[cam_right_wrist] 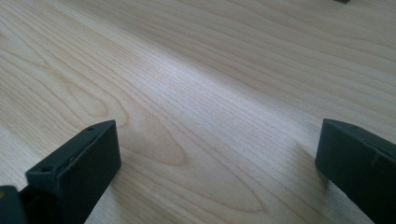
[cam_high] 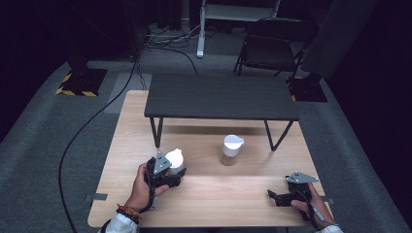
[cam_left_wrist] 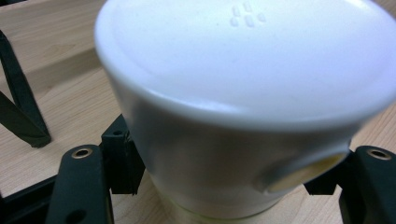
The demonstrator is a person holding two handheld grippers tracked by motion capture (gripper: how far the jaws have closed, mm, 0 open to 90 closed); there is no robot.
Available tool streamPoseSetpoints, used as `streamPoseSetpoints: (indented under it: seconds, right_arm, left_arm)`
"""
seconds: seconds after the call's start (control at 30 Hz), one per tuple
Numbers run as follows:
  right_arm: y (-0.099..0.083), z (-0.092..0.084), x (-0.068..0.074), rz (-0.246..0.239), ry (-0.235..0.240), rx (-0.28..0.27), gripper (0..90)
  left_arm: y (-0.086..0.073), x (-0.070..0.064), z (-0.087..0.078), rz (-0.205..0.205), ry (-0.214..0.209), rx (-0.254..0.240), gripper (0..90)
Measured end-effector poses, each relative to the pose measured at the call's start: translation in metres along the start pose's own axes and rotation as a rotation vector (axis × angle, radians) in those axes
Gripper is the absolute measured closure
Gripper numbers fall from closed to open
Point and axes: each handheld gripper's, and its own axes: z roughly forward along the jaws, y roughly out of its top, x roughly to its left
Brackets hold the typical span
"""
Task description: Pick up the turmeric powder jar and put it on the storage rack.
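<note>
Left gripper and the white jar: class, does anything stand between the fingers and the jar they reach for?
Nothing visible does. The left gripper has its fingers pressed on either side of the white jar, with no other object between them. The second jar stands apart on the table.

Your left gripper (cam_left_wrist: 224,186) clamps the white lidded jar (cam_left_wrist: 243,93) just below its lid, above the wooden table (cam_left_wrist: 56,42); a black frame leg (cam_left_wrist: 18,102) stands nearby.
</note>
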Motion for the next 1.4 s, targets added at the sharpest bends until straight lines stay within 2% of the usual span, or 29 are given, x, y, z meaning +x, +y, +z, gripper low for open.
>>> streamPoseSetpoints:
  seconds: [0.17, 0.37, 0.5, 0.53, 0.63, 1.07, 1.33, 1.4]
  right_arm:
    - [0.000, 0.000, 0.000, 0.000, 0.000, 0.000, 0.0]
    - [0.000, 0.000, 0.000, 0.000, 0.000, 0.000, 0.0]
    - [0.000, 0.000, 0.000, 0.000, 0.000, 0.000, 0.0]
    - [0.000, 0.000, 0.000, 0.000, 0.000, 0.000, 0.0]
    - [0.000, 0.000, 0.000, 0.000, 0.000, 0.000, 0.0]
    - [0.000, 0.000, 0.000, 0.000, 0.000, 0.000, 0.0]
    - [0.000, 0.000, 0.000, 0.000, 0.000, 0.000, 0.0]
    - [0.000, 0.000, 0.000, 0.000, 0.000, 0.000, 0.0]
  left_arm:
    - [0.003, -0.003, -0.003, 0.012, 0.003, -0.005, 29.9]
    - [0.008, -0.003, -0.009, 0.001, -0.005, -0.028, 29.9]
    - [0.014, -0.003, -0.013, -0.002, -0.025, -0.032, 29.9]
    - [0.019, -0.007, -0.015, 0.021, -0.017, -0.030, 29.9]
    - [0.024, -0.008, -0.018, 0.004, -0.026, -0.046, 29.9]
    - [0.046, -0.014, -0.030, -0.010, -0.024, -0.110, 29.9]
    - [0.061, -0.018, -0.034, -0.006, -0.018, -0.131, 29.9]
    - [0.068, -0.021, -0.034, 0.007, -0.010, -0.139, 29.9]
